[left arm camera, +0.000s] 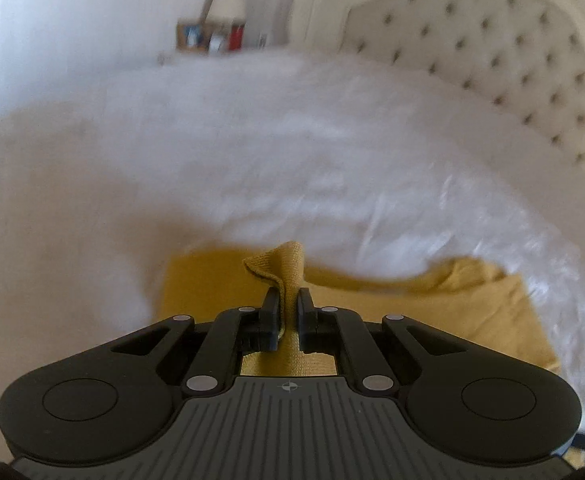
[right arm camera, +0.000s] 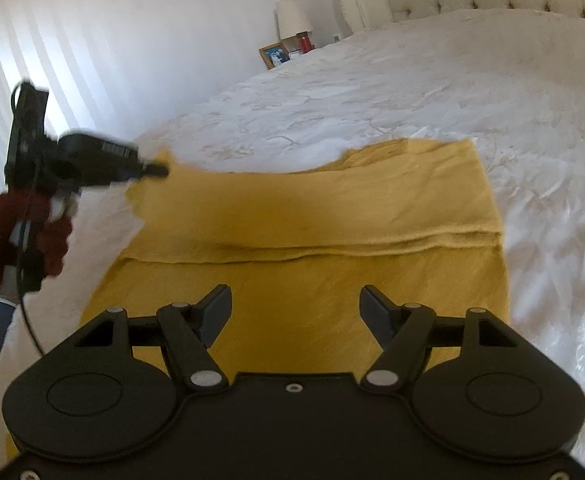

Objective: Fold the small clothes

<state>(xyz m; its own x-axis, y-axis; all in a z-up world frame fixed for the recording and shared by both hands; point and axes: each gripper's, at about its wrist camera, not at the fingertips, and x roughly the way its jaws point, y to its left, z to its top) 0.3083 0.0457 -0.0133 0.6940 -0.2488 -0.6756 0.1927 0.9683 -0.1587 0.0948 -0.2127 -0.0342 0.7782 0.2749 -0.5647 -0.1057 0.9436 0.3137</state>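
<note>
The left gripper (left arm camera: 288,300) is clenched on a corner of the yellow garment (right arm camera: 312,216), which lies partly folded on the white bedspread (right arm camera: 412,92). The right gripper (right arm camera: 294,312) hangs released above the near part, touching nothing. The pinch is small (only a little cloth), so the corner may slip out; with no second hold, the garment may drag and crease.
</note>
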